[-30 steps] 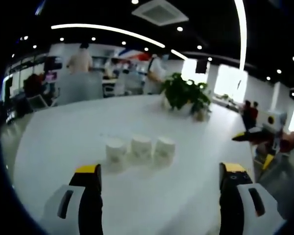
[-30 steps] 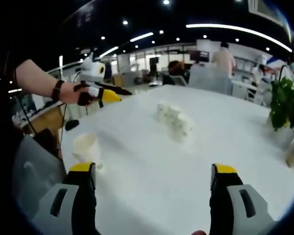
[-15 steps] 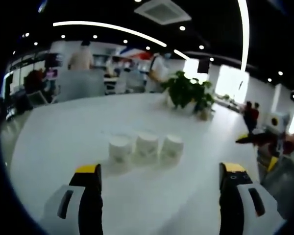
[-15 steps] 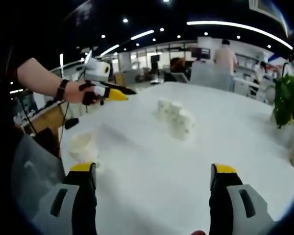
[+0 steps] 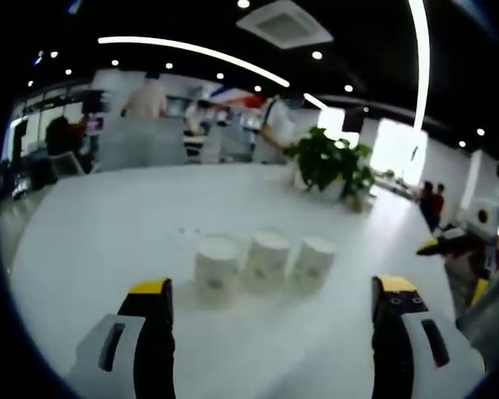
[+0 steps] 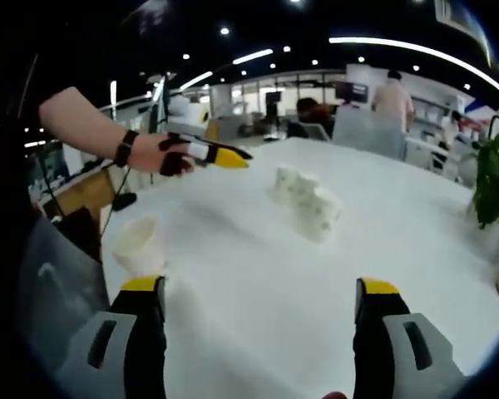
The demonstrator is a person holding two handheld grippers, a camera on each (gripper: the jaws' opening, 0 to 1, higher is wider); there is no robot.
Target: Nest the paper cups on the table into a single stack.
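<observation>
Three white paper cups stand upside down in a row on the white table [image 5: 100,224]: a left cup [image 5: 217,264], a middle cup [image 5: 268,256] and a right cup [image 5: 314,259]. My left gripper [image 5: 273,287] is open just short of them, with nothing between its jaws. The right gripper view shows the same row of cups [image 6: 308,199] farther off. A fourth cup [image 6: 137,245] stands alone near the table edge, by the left jaw of my right gripper [image 6: 258,287], which is open and empty. A hand holds the left gripper [image 6: 220,156] above the table, left of the row.
A potted plant [image 5: 328,162] stands at the far side of the table, also visible as a plant [image 6: 492,179] at the right edge. The right gripper [image 5: 449,245] shows at the right. People and desks [image 5: 150,100] fill the background. The table's edge [image 6: 108,249] lies near the lone cup.
The left gripper has moved closer to the three cups, which now look larger and lower. In the right gripper view, the hand with the left gripper has advanced rightward toward the row.
</observation>
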